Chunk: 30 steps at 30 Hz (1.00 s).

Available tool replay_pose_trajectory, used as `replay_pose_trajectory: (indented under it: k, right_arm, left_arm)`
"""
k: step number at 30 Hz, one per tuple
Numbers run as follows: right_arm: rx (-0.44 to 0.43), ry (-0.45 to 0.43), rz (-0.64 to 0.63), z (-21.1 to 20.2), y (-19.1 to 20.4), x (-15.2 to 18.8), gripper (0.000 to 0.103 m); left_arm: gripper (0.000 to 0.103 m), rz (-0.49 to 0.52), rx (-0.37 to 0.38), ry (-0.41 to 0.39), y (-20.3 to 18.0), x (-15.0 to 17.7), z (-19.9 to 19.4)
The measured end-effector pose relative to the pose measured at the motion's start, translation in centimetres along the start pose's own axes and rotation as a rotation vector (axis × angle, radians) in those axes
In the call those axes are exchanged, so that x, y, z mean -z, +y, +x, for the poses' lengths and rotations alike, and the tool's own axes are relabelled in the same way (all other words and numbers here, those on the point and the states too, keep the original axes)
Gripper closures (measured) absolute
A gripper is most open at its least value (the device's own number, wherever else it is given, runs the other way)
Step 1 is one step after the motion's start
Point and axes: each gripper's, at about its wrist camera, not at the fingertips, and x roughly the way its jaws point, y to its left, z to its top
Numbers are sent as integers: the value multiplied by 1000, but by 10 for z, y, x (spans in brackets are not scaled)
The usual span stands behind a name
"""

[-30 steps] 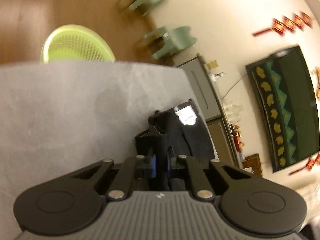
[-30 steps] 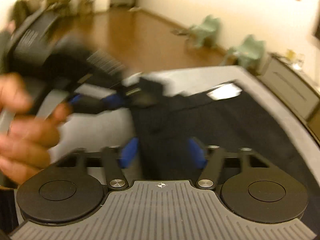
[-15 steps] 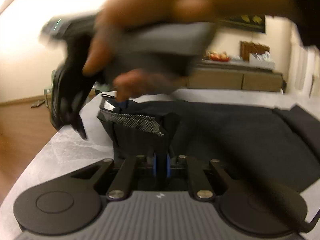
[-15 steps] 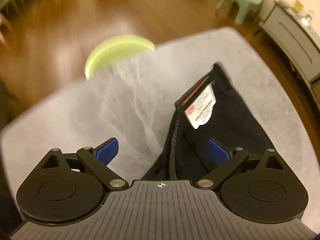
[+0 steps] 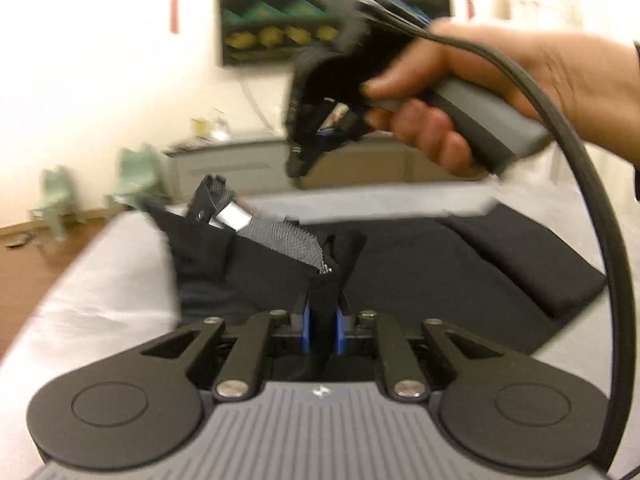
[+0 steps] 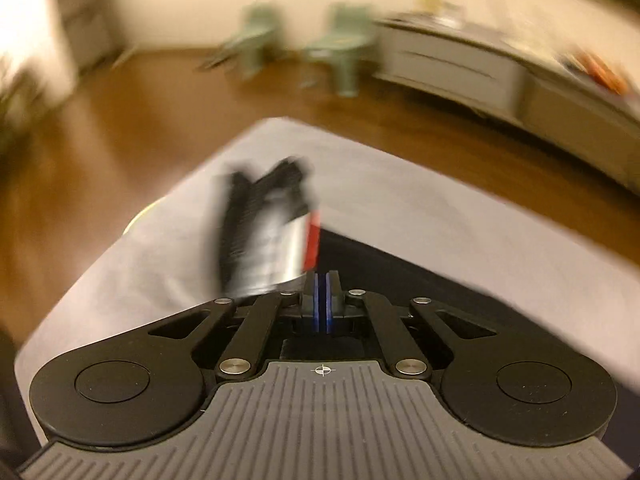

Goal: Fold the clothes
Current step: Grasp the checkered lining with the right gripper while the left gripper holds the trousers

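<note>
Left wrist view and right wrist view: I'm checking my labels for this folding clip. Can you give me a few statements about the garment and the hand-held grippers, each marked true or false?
1. The left hand-held gripper pinches black fabric of the dark garment. True.
2. The right hand-held gripper stands wide open. False: its blue pads meet.
3. The garment lies in a basket on the floor. False: it lies on the grey table.
4. A bare hand holds the right hand-held gripper above the garment. True.
5. Two green chairs stand on the wooden floor. True.
</note>
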Motion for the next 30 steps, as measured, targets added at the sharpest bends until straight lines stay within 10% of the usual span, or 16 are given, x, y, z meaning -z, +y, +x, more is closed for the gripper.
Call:
replay_pose_trajectory:
  k: [5,8,12,16,19,20,27,30]
  right_arm:
    - [-31,29,160,14,-57,53,87]
    - [-94,-7,57,7,-17,38,35]
    - [-113,2,-109,17,57,-3,9]
    - [-32,152,-254,66,107,-9,16]
    - [-3,254,-297,102,120,0,93]
    - [-7,251,-294,104,119,2,100]
    - [-14,88,-72,36,60,14,101]
    - [36,145,-1,44,31,34,77]
  left_arm:
    - [91,-6,-20,51,-17,5,13]
    - [91,-12,-27,32,-17,7,10]
    - [92,-1,-29,19,-19,8,7]
    - [92,3,-27,10,-14,6,6]
    - [92,-12,-29,4,-6,8,3]
    - [92,-19,-30,2,-3,8,2]
    - [92,-55,10,-50,3,2,-16]
    - [92,-32,18,-45,-1,3,-10]
